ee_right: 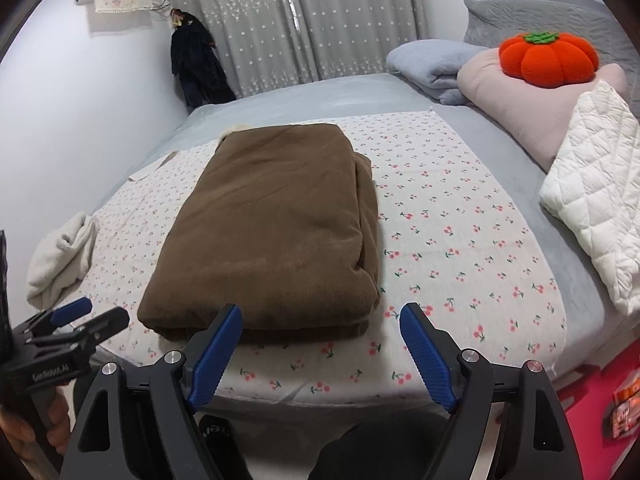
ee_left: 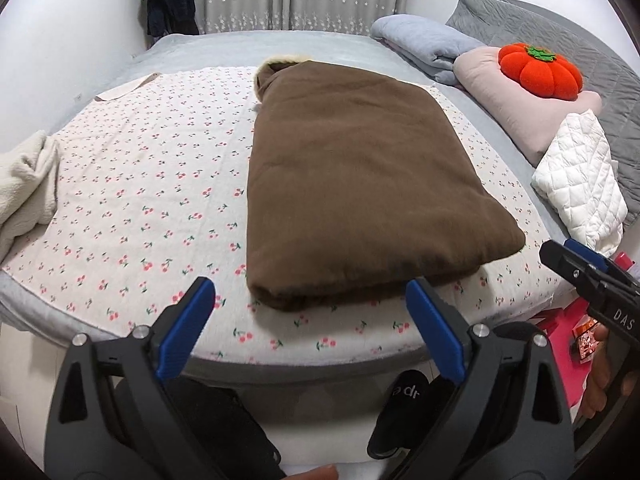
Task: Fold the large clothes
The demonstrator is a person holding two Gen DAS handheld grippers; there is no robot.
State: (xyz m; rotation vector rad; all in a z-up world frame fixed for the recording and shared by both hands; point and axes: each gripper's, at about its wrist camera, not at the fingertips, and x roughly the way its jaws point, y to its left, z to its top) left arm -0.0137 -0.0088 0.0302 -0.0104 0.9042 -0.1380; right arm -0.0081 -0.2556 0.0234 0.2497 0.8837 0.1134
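A brown fleece garment (ee_left: pixel 352 176) lies folded into a long rectangle on the cherry-print sheet (ee_left: pixel 144 184); a cream fur trim shows at its far end. It also shows in the right wrist view (ee_right: pixel 272 232). My left gripper (ee_left: pixel 310 290) is open and empty, just short of the garment's near edge. My right gripper (ee_right: pixel 320 316) is open and empty at the garment's near right corner. The right gripper appears in the left wrist view (ee_left: pixel 576 266), and the left gripper in the right wrist view (ee_right: pixel 86 316).
A cream fleece cloth (ee_left: pixel 24 184) lies at the bed's left edge. A white quilted item (ee_right: pixel 596 208), pink pillow (ee_right: pixel 520 96), orange pumpkin cushion (ee_right: pixel 548 60) and grey blanket (ee_right: pixel 428 64) sit on the right. Slippers (ee_left: pixel 400 412) are on the floor below.
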